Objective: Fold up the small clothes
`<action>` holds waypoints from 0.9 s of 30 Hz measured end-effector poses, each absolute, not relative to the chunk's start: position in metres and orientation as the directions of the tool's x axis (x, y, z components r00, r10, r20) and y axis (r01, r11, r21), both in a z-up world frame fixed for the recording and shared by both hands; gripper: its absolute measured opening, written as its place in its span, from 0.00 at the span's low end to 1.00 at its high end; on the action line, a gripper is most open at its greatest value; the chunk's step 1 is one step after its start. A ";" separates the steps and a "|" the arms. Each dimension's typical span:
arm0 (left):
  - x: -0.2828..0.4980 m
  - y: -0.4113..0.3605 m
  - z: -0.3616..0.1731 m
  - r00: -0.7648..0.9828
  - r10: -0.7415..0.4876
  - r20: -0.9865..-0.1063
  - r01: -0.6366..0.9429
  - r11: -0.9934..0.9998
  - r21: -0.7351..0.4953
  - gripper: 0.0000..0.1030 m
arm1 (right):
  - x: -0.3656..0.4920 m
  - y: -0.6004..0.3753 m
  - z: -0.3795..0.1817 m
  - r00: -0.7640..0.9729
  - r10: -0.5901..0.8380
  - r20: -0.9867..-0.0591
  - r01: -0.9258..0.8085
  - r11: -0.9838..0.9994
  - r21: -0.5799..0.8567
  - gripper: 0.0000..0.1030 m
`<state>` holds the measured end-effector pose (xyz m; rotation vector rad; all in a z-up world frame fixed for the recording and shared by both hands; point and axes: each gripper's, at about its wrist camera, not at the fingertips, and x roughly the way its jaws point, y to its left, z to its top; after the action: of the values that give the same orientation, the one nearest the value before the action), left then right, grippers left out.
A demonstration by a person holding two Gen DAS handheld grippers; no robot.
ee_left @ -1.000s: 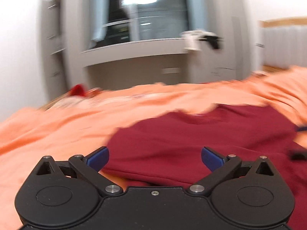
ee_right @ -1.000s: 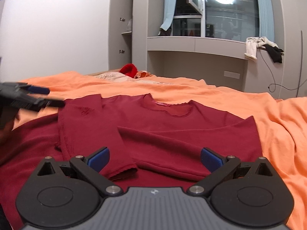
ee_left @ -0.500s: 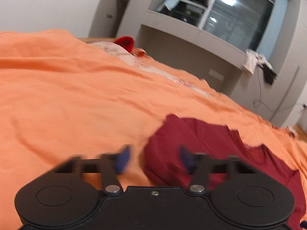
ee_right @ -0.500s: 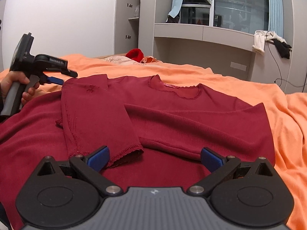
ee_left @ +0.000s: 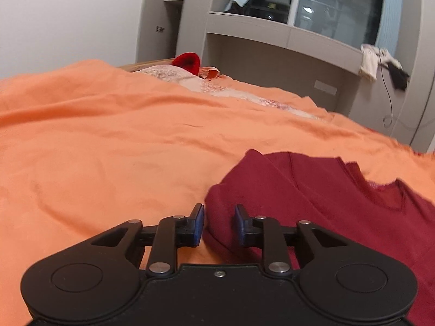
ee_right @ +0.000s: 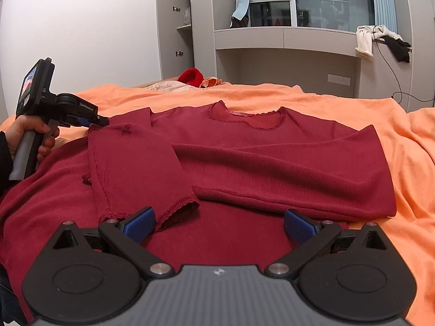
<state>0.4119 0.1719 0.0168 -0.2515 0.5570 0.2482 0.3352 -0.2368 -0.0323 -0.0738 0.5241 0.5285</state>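
- We see a dark red long-sleeved knit top [ee_right: 272, 149] spread flat on an orange bedsheet [ee_right: 339, 103], filling the middle of the right wrist view; one sleeve is folded across its body, cuff toward the lower centre.
- Our left gripper [ee_left: 218, 224] sits at the bottom centre of its own view. Its jaws have just been opening a little and now stand narrowly apart, with the folded shoulder edge of the top between the blue pads [ee_left: 198, 224]; we cannot tell whether the pads press on the cloth.
- In the right wrist view that same gripper [ee_right: 102, 121] shows at the left edge, held by a hand [ee_right: 30, 133], its tip at the top's upper-left corner.
- Our right gripper [ee_right: 218, 224] rests at the lower centre with its jaws spread wide, holding nothing, above the top's lower part.
- A bright red soft item [ee_right: 191, 76] lies at the far edge of the bed, upper centre.
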 end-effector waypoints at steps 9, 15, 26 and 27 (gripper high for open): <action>0.353 0.168 0.030 0.848 0.205 -0.489 -0.330 0.926 -0.184 0.89 | 0.304 -0.240 -0.030 0.783 0.457 -0.422 -0.507 0.862 -0.009 1.00; 0.302 0.135 0.036 0.905 0.187 -0.382 -0.250 0.961 -0.122 0.99 | 0.261 -0.236 -0.040 0.819 0.414 -0.398 -0.493 0.862 -0.118 1.00; 0.219 0.069 0.017 0.956 0.112 -0.270 -0.108 0.994 0.029 0.99 | 0.188 -0.255 -0.056 0.893 0.316 -0.320 -0.375 0.916 -0.140 1.00; 0.214 0.064 0.014 0.957 0.097 -0.274 -0.088 0.995 0.047 0.99 | 0.184 -0.256 -0.056 0.896 0.314 -0.315 -0.375 0.914 -0.156 1.00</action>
<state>0.2136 0.0643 0.0142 0.0345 0.2792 0.0940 0.1839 -0.2565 -0.0562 -0.2164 0.2895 0.3600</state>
